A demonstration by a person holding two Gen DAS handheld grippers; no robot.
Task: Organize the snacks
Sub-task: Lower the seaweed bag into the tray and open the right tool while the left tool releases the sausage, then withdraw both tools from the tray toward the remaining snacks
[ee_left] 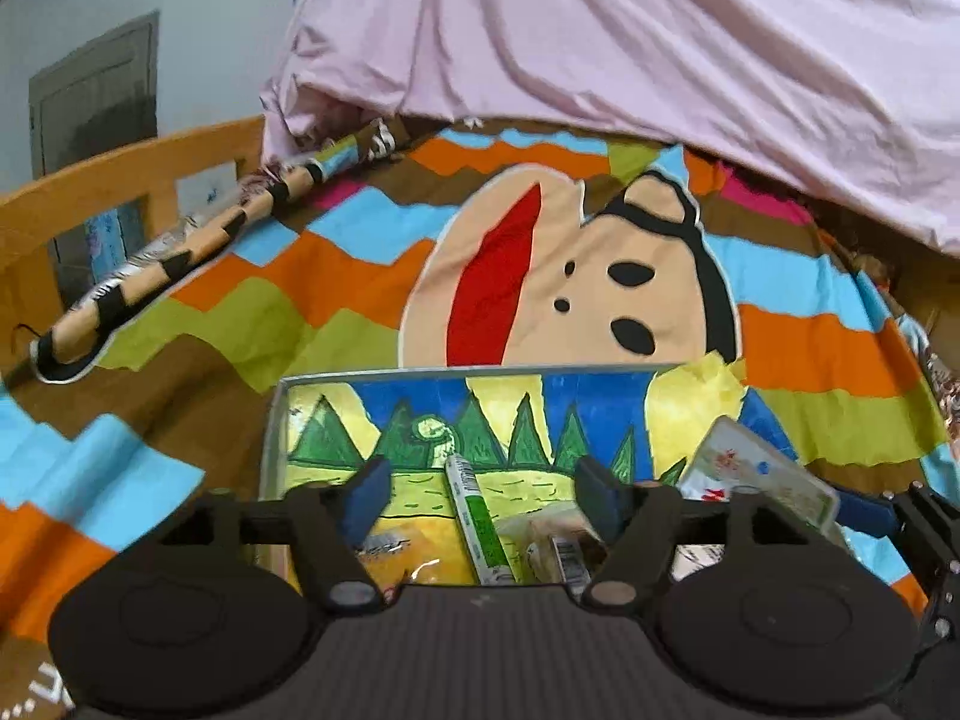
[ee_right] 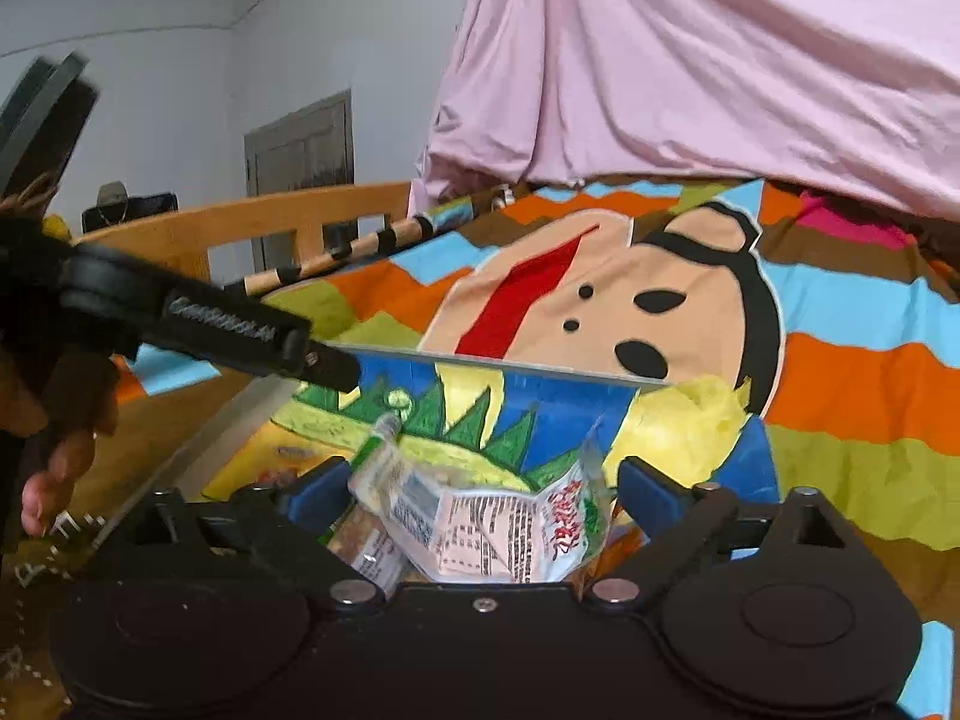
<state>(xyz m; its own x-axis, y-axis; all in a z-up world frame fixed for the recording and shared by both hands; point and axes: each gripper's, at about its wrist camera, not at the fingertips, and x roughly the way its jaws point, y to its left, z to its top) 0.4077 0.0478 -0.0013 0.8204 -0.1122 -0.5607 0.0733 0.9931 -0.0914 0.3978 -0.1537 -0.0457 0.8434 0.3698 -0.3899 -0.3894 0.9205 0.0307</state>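
A shallow box (ee_left: 282, 420) painted with green trees and blue sky lies on the bed and holds snack packets. In the left wrist view a green-and-white stick packet (ee_left: 477, 516) lies between my open left gripper (ee_left: 483, 489) fingers, untouched. A white packet (ee_left: 762, 474) tilts at the box's right. In the right wrist view my right gripper (ee_right: 480, 495) is open above a clear packet with red print (ee_right: 510, 534) and the stick packet (ee_right: 375, 444). The box rim (ee_right: 510, 369) shows behind. The left gripper's body (ee_right: 228, 330) reaches in from the left.
The box sits on a colourful cartoon bedspread (ee_left: 600, 276). A pink sheet (ee_left: 600, 30) hangs behind. A wooden bed rail (ee_left: 120, 174) runs along the left. A person's hand (ee_right: 54, 480) shows at the far left of the right wrist view.
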